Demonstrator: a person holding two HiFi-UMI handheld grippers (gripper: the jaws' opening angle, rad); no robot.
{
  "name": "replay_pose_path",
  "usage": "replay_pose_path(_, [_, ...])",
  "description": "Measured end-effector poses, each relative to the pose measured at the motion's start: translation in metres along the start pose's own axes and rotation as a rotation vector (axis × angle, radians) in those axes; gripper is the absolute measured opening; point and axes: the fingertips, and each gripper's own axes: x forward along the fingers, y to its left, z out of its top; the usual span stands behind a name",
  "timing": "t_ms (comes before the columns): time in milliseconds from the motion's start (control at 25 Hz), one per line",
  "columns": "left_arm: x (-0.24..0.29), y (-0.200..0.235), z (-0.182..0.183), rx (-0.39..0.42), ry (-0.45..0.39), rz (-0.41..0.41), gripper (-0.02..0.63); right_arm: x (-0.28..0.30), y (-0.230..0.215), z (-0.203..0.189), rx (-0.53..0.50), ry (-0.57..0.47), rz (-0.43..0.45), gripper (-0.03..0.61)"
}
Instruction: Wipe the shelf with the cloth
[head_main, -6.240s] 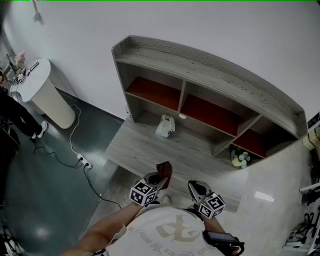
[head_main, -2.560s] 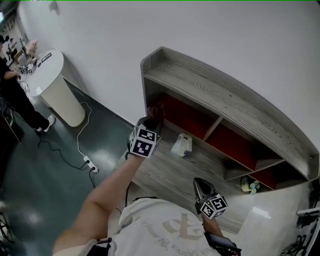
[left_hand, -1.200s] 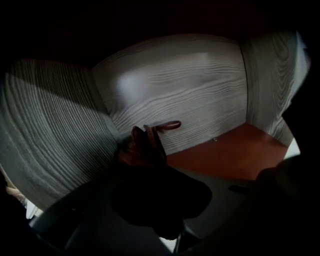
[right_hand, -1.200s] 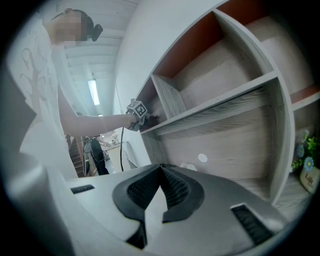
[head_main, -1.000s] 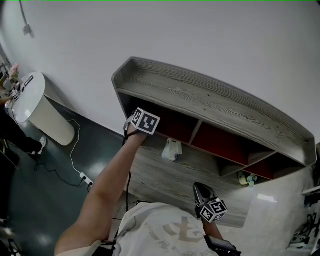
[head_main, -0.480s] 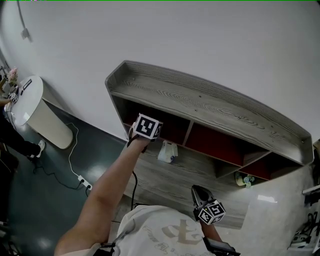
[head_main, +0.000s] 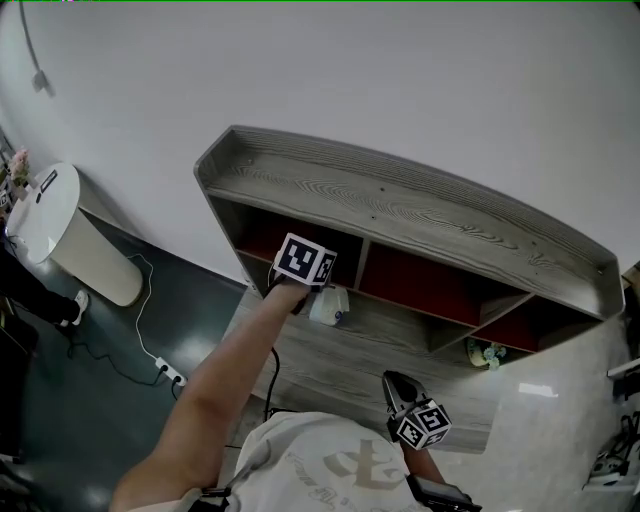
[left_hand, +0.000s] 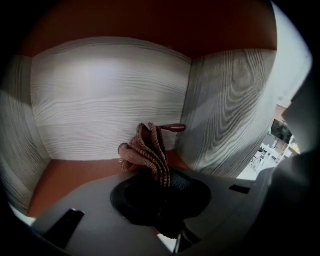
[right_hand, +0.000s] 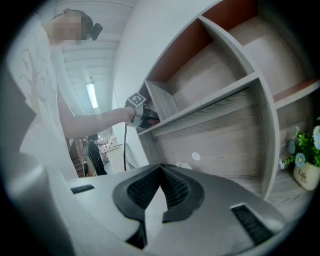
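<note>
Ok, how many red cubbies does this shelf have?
3: left cubby, where the left gripper holds the cloth; middle cubby; right cubby, partly hidden under the top board.

No text reads clearly: shirt print (head_main: 345, 468) is blurred, and lettering on the flower pot (right_hand: 306, 177) is too small.

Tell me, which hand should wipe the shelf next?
Left. The left hand-held gripper grips the cloth inside the shelf; the right hand-held gripper is shut, empty, low by the waist.
</note>
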Motion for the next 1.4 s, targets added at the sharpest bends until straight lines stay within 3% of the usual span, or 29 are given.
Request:
replay_pose_path(600, [-0.006,-0.05,-0.01,-0.014,-0.024,-0.178,0.075,0.001,0.004,-0.002,0.008,-0.005,-0.021,0.005])
replay_pose_path(1040, [-0.038,-0.068,-0.035,-0.082,-0.17,-0.249,0.075,0.012,0.013,-0.001,0.014,-0.013,-0.049,0.005])
replay_pose_path(1400, [-0.067,-0.076,-0.08,-0.142,-0.24,-0.311,0.077,0.014,0.029,-0.005,0.014,-0.024,-0.098,0.005])
